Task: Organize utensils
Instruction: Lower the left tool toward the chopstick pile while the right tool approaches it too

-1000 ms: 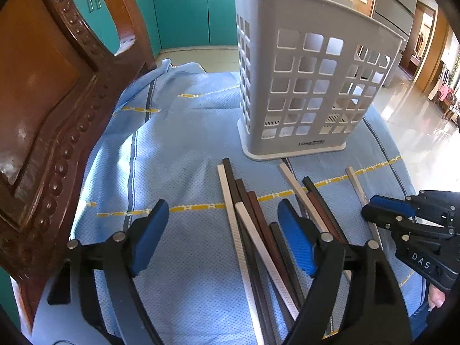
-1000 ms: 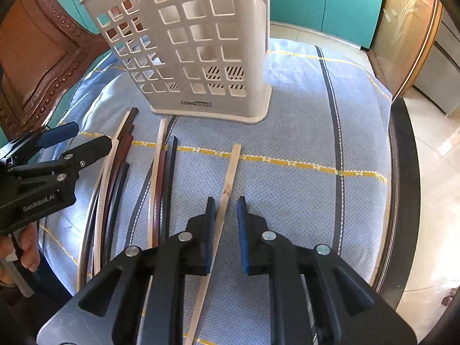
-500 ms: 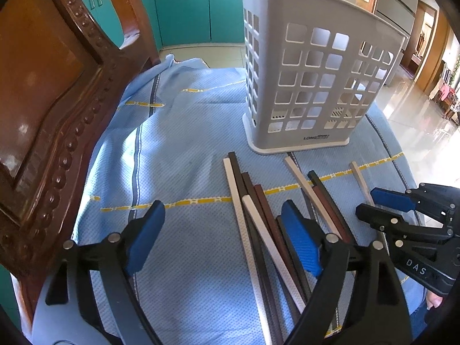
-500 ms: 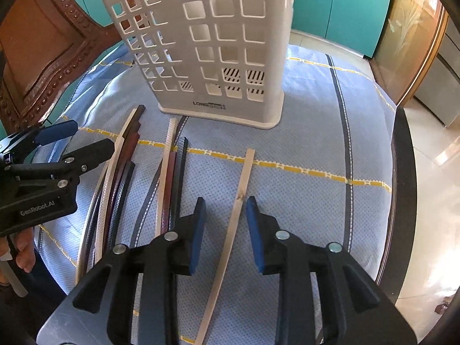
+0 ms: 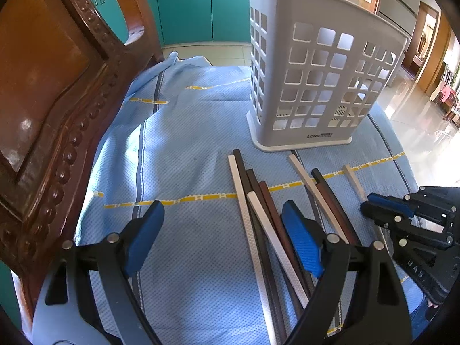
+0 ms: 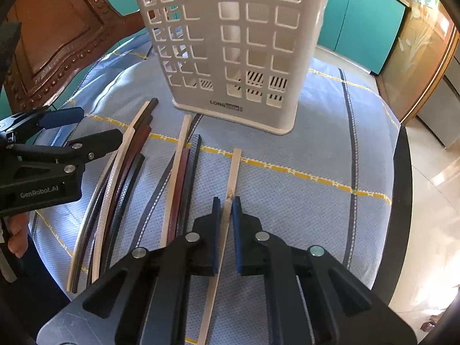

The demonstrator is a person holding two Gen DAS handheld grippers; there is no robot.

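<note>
1. The right gripper (image 6: 227,204) is now seen pinched onto the lone pale chopstick (image 6: 233,172). Half a second ago its blue pads stood apart on either side of the stick; now the gap is taken up and both pads appear to touch it, partway along its length.
2. The pale chopstick is still lying on the blue cloth (image 6: 302,149), apart from the other sticks on their right side, its far end on the yellow stripe just short of the basket's base. No lift is seen yet.
3. The white slotted basket (image 6: 230,43) is standing upright toward the far edge of the cloth. No utensil is visible inside it.
4. The left gripper (image 5: 221,230) is held spread wide, nothing between its pads. It is hovering low near the near edge of the cloth, its right pad over the left bundle of chopsticks (image 5: 258,201). Its position is little changed over the last second, though the basket now shows slightly farther off.
5. Two bundles of dark, reddish and white sticks remain on the cloth between the grippers, untouched; the second group (image 6: 184,166) lies just left of the gripped stick.
6. Judgement: the grasp is just completed, so the first stick is ready to be raised and tipped into the basket. The task is at an early stage.
7. Risk noted: the stick is thin and held off-centre, so it may pivot in the pads when lifted.
</note>
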